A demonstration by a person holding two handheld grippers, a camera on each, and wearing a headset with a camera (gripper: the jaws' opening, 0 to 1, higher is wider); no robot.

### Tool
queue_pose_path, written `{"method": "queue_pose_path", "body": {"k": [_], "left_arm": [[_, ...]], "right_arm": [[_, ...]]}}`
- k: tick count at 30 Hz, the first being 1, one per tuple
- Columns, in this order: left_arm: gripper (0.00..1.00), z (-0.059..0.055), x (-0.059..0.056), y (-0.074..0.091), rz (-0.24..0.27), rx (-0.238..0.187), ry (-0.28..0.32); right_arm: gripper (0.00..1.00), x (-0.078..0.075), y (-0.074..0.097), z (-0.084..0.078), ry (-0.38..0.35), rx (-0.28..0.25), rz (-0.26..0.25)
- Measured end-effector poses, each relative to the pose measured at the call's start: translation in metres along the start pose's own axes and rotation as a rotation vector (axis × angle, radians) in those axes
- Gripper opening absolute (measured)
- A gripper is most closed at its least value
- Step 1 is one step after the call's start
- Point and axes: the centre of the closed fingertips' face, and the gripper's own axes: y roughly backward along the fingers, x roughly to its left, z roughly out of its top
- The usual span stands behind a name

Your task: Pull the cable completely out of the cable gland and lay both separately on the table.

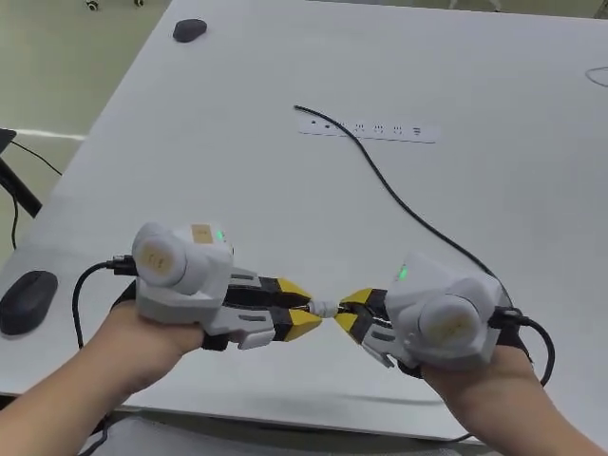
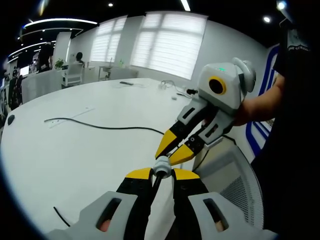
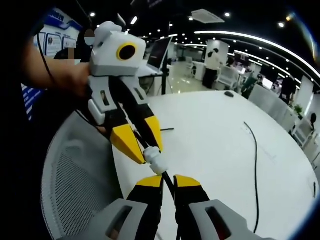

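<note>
A white table (image 1: 237,180) carries a power strip (image 1: 370,130) well beyond the work, a far mouse (image 1: 190,29) near its top edge and a near mouse (image 1: 27,299) at its left edge. A long black cord (image 1: 399,199) lies on the top. It runs from a free end beside the strip down toward the right gripper (image 1: 348,308), whose body hides the rest, so I cannot tell whether it is the same line that enters the gland. In the gripper views a white mesh chair (image 3: 75,175) stands close against the near table edge, under the work. The gland (image 1: 328,309), small and white, is held in the air over the near part of the table, between the two sets of yellow tips and touching both. The left gripper (image 1: 306,312) comes in from the left, roughly level, its jaws pressed onto one end of the gland. The right gripper faces it tip to tip, its jaws drawn almost together and pinching the short black cable (image 3: 166,176) that leaves the gland's other end; the cable sits in the gland, not out of it. The left hand (image 1: 142,342) and right hand (image 1: 484,380) wrap the gripper bodies from below, wrists at the near table edge, forearms angled in toward each other. A black lead (image 1: 90,275) loops from the back of the left gripper.
</note>
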Motion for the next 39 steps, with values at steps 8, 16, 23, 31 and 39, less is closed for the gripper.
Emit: {"method": "queue_pose_path", "body": {"k": [8,16,23,31,39], "left_arm": [[0.15,0.002,0.002,-0.001,0.0,0.001,-0.003],[0.15,0.007,0.004,-0.001,0.008,-0.006,-0.009],[0.15,0.006,0.004,-0.001,0.013,-0.007,-0.007],[0.15,0.003,0.003,0.003,0.017,-0.002,-0.011],[0.15,-0.001,-0.002,0.004,0.011,0.006,-0.01]], "right_arm": [[0.03,-0.008,0.001,-0.006,-0.088,-0.004,-0.023],[0.02,-0.022,0.004,-0.02,-0.173,0.0,-0.061],[0.02,-0.028,0.006,-0.036,-0.256,0.01,-0.077],[0.02,-0.035,0.007,-0.063,-0.442,0.026,-0.106],[0.01,-0.036,0.005,-0.094,-0.601,0.074,-0.117]]}}
